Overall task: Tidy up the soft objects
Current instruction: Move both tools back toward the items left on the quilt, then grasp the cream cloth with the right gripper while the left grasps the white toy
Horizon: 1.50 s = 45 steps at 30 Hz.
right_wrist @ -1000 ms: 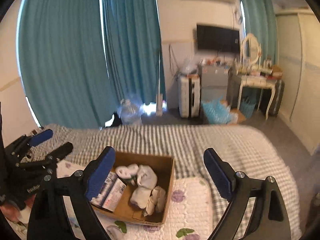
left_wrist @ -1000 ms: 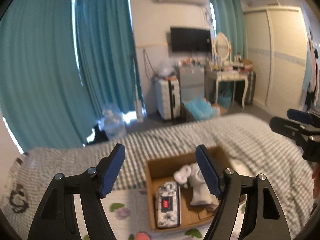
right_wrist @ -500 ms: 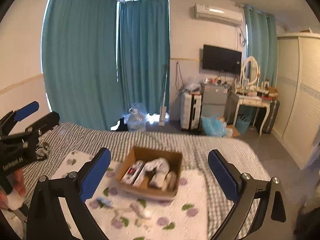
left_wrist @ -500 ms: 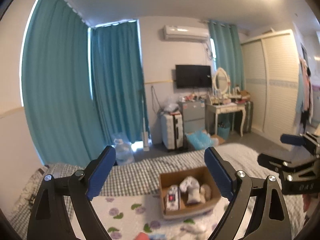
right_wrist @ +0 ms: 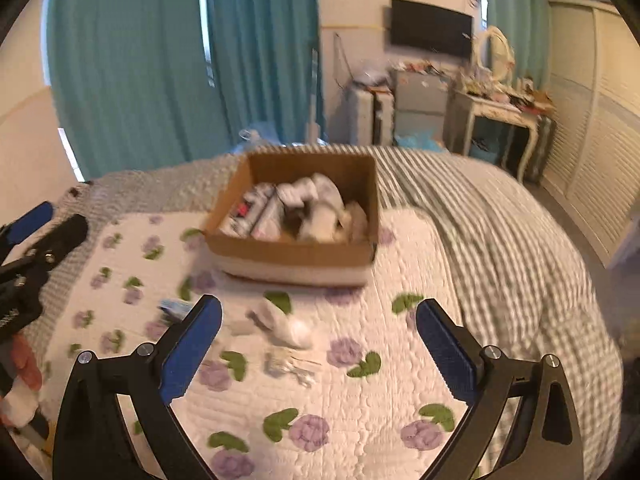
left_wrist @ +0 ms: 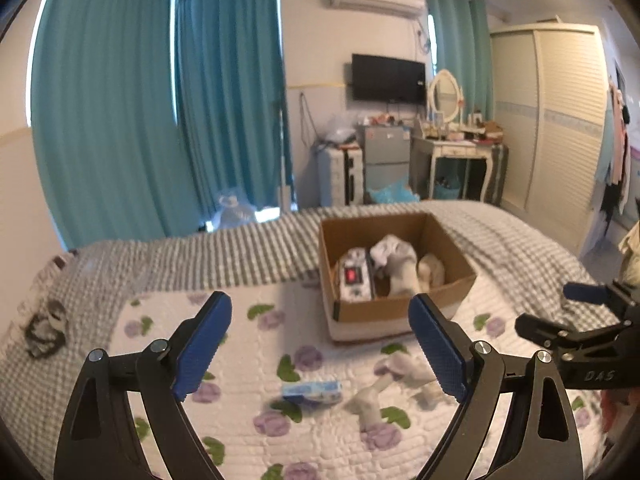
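Observation:
A brown cardboard box (left_wrist: 396, 304) (right_wrist: 292, 254) stands on a white quilt with purple flowers (left_wrist: 248, 420) (right_wrist: 360, 400). Inside lie white socks (left_wrist: 400, 264) (right_wrist: 316, 200) and a patterned packet (left_wrist: 354, 276). On the quilt in front of the box lie loose white socks (left_wrist: 384, 388) (right_wrist: 284, 324) and a small blue pack (left_wrist: 312, 390) (right_wrist: 174, 306). My left gripper (left_wrist: 320, 344) is open and empty above the quilt, short of these. My right gripper (right_wrist: 318, 344) is open and empty, over the loose socks.
The quilt lies on a grey checked bedspread (left_wrist: 520, 248) (right_wrist: 500, 220). Teal curtains (left_wrist: 140, 100), a wall TV (left_wrist: 388, 78), a dressing table (left_wrist: 456, 148) and a wardrobe (left_wrist: 560, 120) stand behind the bed. A dark item (left_wrist: 44, 324) lies at the bed's left.
Both grippers tilted up and pulled back from the box half a second ago, then dropped down toward the quilt. The loose socks and blue pack have come into view. Both stay open.

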Available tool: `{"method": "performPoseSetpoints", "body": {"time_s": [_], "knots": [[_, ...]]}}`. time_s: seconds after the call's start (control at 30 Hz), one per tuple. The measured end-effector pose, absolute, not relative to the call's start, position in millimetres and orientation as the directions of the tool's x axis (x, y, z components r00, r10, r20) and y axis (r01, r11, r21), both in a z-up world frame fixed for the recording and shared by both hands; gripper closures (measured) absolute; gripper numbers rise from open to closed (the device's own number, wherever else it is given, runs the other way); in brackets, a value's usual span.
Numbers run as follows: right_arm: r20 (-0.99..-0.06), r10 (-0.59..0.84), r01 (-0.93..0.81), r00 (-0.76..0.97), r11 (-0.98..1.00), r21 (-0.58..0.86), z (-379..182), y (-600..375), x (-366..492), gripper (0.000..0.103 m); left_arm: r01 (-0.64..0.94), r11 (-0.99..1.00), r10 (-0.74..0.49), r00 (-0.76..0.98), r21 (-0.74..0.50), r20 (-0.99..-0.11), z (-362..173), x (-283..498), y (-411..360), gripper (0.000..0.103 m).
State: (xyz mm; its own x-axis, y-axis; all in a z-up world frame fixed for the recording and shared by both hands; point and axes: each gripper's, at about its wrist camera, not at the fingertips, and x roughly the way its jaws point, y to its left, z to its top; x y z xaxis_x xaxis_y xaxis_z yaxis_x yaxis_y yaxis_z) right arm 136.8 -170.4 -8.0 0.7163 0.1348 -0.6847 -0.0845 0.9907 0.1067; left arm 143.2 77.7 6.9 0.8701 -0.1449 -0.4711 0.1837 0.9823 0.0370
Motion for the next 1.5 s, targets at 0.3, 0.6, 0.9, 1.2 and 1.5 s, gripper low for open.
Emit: {"method": "performPoseSetpoints", "body": {"time_s": [0.3,0.6,0.9,1.2,1.5], "knots": [[-0.803,0.199,-0.065,0.562,0.978,0.196,-119,-151,179,0.005,0.205,0.978,-0.185,0.761,-0.039,-0.622,-92,173,77,0.012],[-0.848,0.242,-0.04,0.472,0.966,0.254,-178,-144,198,0.041,0.212,0.976,-0.182,0.667,-0.051,-0.723,-131,187,83,0.012],[-0.821,0.233,-0.03,0.521,0.967,0.255,-163,-154,190,0.044,0.293,0.95,-0.258,0.545,-0.107,-0.798,-151,182,58,0.014],[-0.83,0.196,0.01,0.523,0.972,0.236,-160,-169,181,0.044,0.31,0.945,-0.261,0.512,-0.107,-0.818,-168,197,34,0.039],[-0.823,0.212,0.002,0.527,0.968,0.251,-161,-163,184,0.044,0.307,0.95,-0.226,0.549,-0.057,-0.804,-178,205,32,0.071]]}}
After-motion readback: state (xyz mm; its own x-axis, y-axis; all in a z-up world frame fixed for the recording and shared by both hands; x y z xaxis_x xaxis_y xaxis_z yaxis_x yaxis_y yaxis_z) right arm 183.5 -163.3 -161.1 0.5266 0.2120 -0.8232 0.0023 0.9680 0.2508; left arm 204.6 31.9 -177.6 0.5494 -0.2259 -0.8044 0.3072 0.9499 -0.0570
